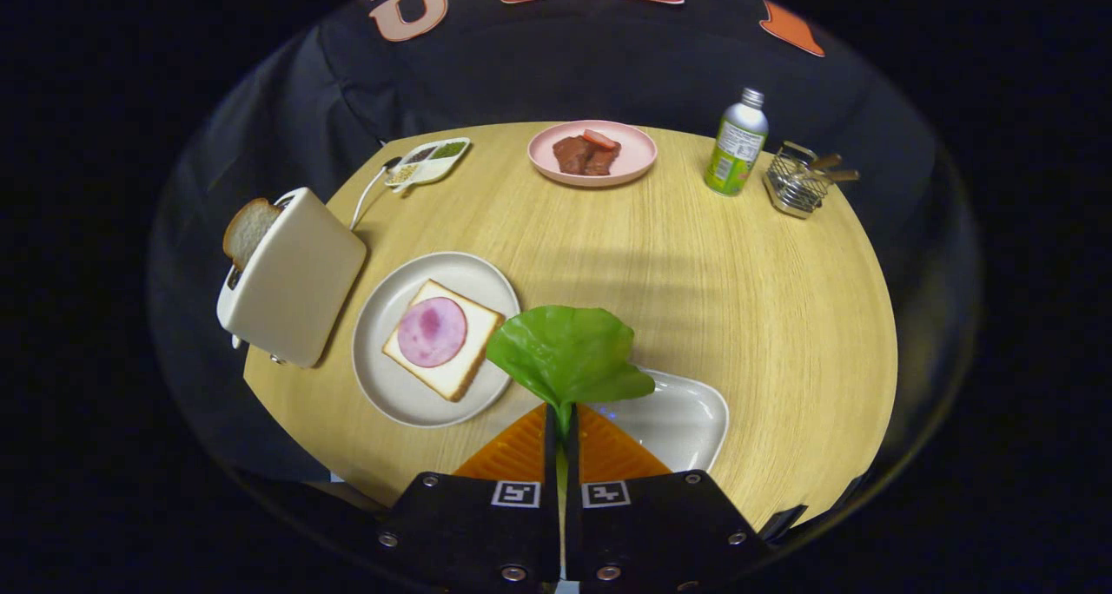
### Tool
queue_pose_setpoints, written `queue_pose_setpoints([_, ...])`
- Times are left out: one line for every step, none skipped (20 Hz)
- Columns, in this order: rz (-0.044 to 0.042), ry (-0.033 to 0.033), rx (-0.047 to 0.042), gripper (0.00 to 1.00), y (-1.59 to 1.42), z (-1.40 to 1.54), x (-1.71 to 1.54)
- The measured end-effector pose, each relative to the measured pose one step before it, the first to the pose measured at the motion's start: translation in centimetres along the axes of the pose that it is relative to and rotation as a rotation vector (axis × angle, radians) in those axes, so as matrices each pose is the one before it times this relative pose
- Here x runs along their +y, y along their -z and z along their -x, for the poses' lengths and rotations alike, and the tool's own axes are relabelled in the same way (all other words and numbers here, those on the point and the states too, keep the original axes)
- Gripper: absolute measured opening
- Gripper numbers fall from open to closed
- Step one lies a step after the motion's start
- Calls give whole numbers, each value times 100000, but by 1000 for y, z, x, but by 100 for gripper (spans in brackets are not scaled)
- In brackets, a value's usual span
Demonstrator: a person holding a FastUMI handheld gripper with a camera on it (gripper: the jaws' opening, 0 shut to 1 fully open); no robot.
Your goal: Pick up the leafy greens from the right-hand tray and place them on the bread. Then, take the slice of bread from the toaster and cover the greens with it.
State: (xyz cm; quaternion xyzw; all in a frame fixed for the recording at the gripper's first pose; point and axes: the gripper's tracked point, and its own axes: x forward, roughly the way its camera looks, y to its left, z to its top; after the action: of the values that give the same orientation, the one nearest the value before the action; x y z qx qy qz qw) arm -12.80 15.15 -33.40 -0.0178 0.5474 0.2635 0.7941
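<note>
My gripper (560,420) is shut on the stem of a green leaf (569,355), which stands up just ahead of the orange fingers (521,451). Behind and right of the leaf lies the white tray (686,420), partly hidden by the fingers. To the left of the leaf, a grey plate (387,386) carries a bread slice (456,372) topped with a round pink ham slice (432,332). Further left stands a cream toaster (295,290) with a bread slice (248,229) sticking out of its slot.
At the far side of the round wooden table (738,299) are a pink plate (630,164) with red meat pieces, a green-labelled bottle (737,147), a small wire basket (797,184) and a white seasoning dish (430,161). The toaster's cord runs toward that dish.
</note>
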Motion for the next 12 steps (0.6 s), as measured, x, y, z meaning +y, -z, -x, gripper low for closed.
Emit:
queue_pose_setpoints([1501, -896, -768, 3, -586, -249, 958])
queue_pose_setpoints([1344, -718, -889, 3, -622, -443, 891])
queue_pose_setpoints([1100, -1101, 475, 3, -161, -414, 1073])
queue_pose_setpoints([994, -1453, 283, 3, -179, -397, 1192])
queue_pose_setpoints([872, -1312, 395, 3, -247, -467, 1066])
queue_pose_setpoints([596, -1729, 896, 3, -92, -480, 974])
queue_pose_setpoints([472, -1221, 708, 3, -225, -595, 922])
queue_pose_setpoints([777, -747, 814, 3, -177, -558, 667])
queue_pose_setpoints([1234, -325, 509, 3, -386, -733, 593])
queue_pose_setpoints([1346, -1052, 667, 3, -92, -564, 680])
queue_pose_setpoints([1062, -904, 943, 3, -238, -592, 613])
queue_pose_setpoints([512, -577, 926, 3, -139, -541, 502])
